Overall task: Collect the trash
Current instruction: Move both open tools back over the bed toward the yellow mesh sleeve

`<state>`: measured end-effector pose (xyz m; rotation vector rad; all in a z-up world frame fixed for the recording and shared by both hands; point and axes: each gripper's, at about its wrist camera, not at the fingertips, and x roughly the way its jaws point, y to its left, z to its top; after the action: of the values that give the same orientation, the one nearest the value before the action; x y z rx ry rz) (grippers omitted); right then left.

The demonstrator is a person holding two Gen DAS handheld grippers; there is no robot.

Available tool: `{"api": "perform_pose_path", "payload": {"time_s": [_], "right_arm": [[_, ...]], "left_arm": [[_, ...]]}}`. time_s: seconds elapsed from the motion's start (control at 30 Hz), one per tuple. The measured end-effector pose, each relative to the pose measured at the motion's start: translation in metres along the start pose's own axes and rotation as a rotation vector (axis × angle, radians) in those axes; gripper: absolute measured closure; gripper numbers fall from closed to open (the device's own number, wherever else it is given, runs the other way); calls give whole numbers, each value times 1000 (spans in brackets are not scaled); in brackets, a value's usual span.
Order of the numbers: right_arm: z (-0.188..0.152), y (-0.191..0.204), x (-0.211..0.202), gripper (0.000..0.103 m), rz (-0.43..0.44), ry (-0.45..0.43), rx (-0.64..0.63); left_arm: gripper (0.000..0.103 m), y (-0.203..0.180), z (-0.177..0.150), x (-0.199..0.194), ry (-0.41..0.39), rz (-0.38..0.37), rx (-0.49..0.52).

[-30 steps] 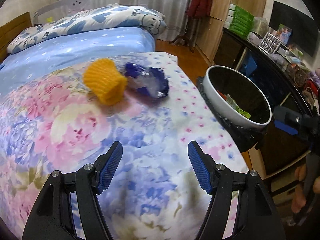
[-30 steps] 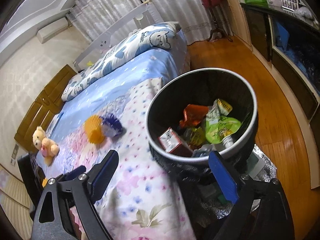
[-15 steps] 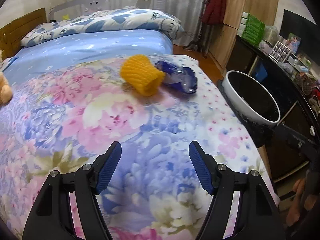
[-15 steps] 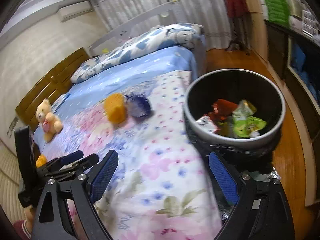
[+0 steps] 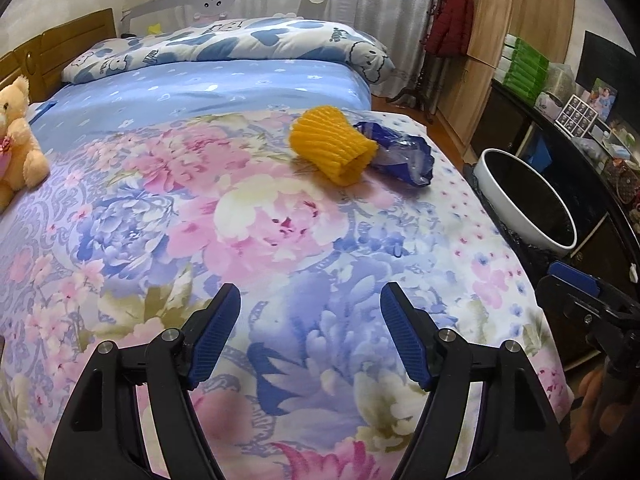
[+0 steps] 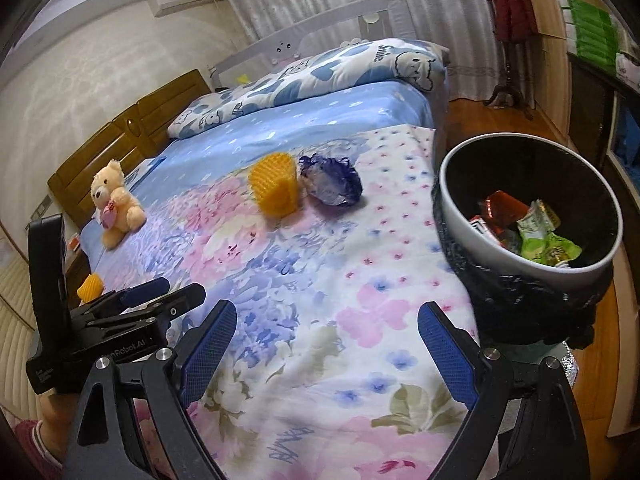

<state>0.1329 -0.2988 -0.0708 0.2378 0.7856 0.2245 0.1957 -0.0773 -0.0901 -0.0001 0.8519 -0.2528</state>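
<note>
Your left hand-held gripper (image 5: pixel 310 334) hangs over the near part of the bed (image 5: pixel 280 240), its blue-padded fingers spread wide with nothing between them. Your right hand-held gripper (image 6: pixel 326 350) is likewise spread wide and empty, above the near right corner of the bed, with the left one visible beside it at its left in the right wrist view.

The trash lies on the flowered quilt toward the bed's right edge, about halfway up its length: a yellow foam net sleeve (image 5: pixel 332 146) on its side, and a crumpled blue plastic wrapper (image 5: pixel 404 156) touching it on the side nearer the right edge. Both are well apart from either gripper.

The trash bin (image 6: pixel 472 236), white outside and black inside, with a black bag bunched around its outside, stands just beside the bed's right edge. Inside it you can see red and green wrappers (image 6: pixel 532 232).

A teddy bear (image 6: pixel 114 202) sits near the bed's left edge. A smaller yellow piece (image 6: pixel 91 286) shows near that left edge too; whether it lies on the bed cannot be told.
</note>
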Motion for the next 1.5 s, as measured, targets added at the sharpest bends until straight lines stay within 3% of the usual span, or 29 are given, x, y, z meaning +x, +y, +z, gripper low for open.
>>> {"api": "perform_pose_path", "payload": {"time_s": [0.63, 0.8, 1.5], "right_arm": [[7, 12, 24, 10, 61, 16, -15], [11, 11, 37, 10, 49, 58, 10], [51, -18, 64, 10, 88, 61, 65]], "left_arm": [[29, 28, -1, 3, 4, 61, -33], [29, 31, -1, 6, 10, 68, -36], [29, 20, 27, 40, 45, 48, -10]]}}
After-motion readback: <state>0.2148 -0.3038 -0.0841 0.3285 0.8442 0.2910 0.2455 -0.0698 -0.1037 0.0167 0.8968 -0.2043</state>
